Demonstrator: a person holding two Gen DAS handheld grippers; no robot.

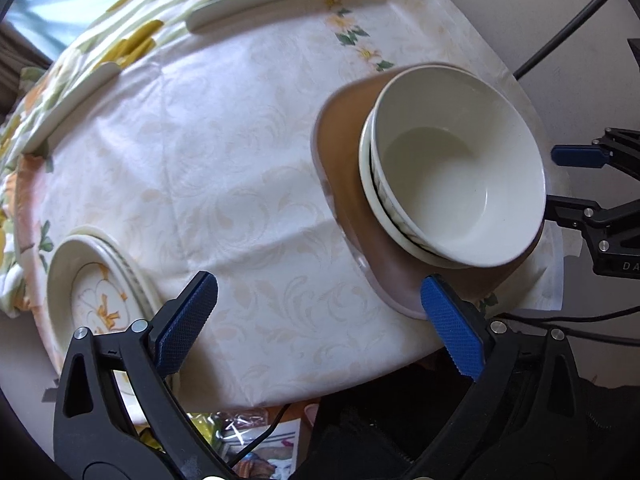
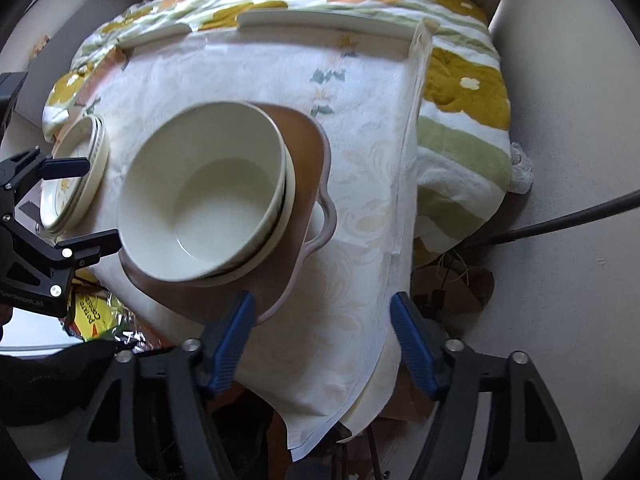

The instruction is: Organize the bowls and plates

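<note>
Two white bowls (image 1: 460, 168) (image 2: 208, 196) sit nested in a brown dish with looped handles (image 1: 348, 152) (image 2: 308, 152) near the table's front edge. A stack of floral plates (image 1: 96, 292) (image 2: 76, 176) lies to its left. My left gripper (image 1: 316, 292) hangs open over the bare tablecloth between the plates and the dish, its right pad beside the dish's corner. My right gripper (image 2: 323, 304) is open on the dish's right side, its left pad next to the dish's rim. Nothing is held.
Two white plates (image 1: 280, 4) (image 2: 320, 24) lie at the far edge of the table. A floral blanket (image 2: 460, 80) hangs off the right side. Bags and packets (image 2: 92, 312) lie below the front edge. A black cable (image 2: 560, 220) runs across the floor.
</note>
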